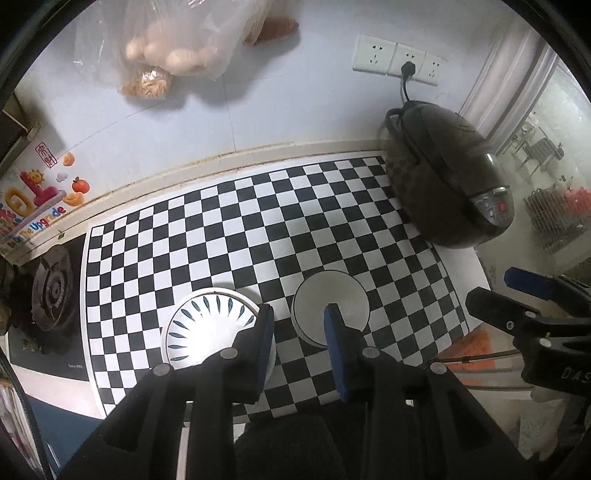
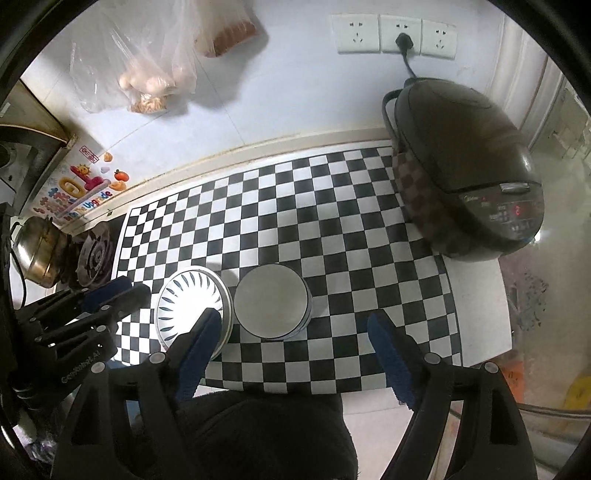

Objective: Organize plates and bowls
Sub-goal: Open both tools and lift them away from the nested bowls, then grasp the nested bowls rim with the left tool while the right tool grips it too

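A white plate with blue leaf marks lies on the checkered mat near its front edge. Beside it on the right stands a plain grey-white bowl stack. My left gripper is open and empty, hovering above the gap between plate and bowl. My right gripper is open wide and empty, above the bowl stack's front. It also shows at the right of the left wrist view. The left gripper shows at the left of the right wrist view.
A dark rice cooker stands at the mat's back right, plugged into wall sockets. Bags of eggs and food hang on the wall. A gas burner and a metal pot are to the left.
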Demonstrator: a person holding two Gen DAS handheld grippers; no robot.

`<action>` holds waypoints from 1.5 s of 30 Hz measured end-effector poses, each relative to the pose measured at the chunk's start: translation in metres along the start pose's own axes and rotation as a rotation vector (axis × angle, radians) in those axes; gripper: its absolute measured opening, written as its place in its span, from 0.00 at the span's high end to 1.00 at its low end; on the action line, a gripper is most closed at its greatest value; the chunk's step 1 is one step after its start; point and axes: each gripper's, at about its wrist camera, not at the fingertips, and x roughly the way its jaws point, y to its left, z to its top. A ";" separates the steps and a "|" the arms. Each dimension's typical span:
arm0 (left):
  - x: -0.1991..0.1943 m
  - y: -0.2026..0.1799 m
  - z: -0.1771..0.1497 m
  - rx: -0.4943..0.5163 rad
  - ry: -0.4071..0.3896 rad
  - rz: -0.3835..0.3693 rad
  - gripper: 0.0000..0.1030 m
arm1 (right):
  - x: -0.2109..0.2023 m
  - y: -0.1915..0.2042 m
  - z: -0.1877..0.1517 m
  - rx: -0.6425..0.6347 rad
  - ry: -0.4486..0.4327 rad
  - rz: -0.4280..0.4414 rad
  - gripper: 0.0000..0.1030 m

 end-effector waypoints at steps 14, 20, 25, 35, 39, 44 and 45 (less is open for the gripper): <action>0.036 0.004 -0.006 -0.044 0.130 -0.036 0.75 | 0.038 -0.020 -0.001 0.047 0.085 -0.006 0.18; 0.060 0.009 -0.007 -0.084 0.191 -0.086 0.75 | 0.062 -0.028 -0.002 0.070 0.122 0.009 0.18; 0.109 0.025 -0.001 -0.161 0.240 -0.129 0.75 | 0.110 -0.040 -0.002 0.126 0.190 0.060 0.18; 0.214 0.050 0.012 -0.339 0.459 -0.314 0.73 | 0.222 -0.064 -0.011 0.236 0.346 0.195 0.18; 0.228 0.050 0.023 -0.325 0.476 -0.295 0.73 | 0.245 -0.069 -0.011 0.261 0.371 0.218 0.18; 0.250 0.045 0.023 -0.287 0.531 -0.272 0.73 | 0.266 -0.068 -0.008 0.271 0.395 0.250 0.18; 0.254 0.044 0.022 -0.278 0.542 -0.267 0.73 | 0.269 -0.068 -0.008 0.268 0.400 0.252 0.18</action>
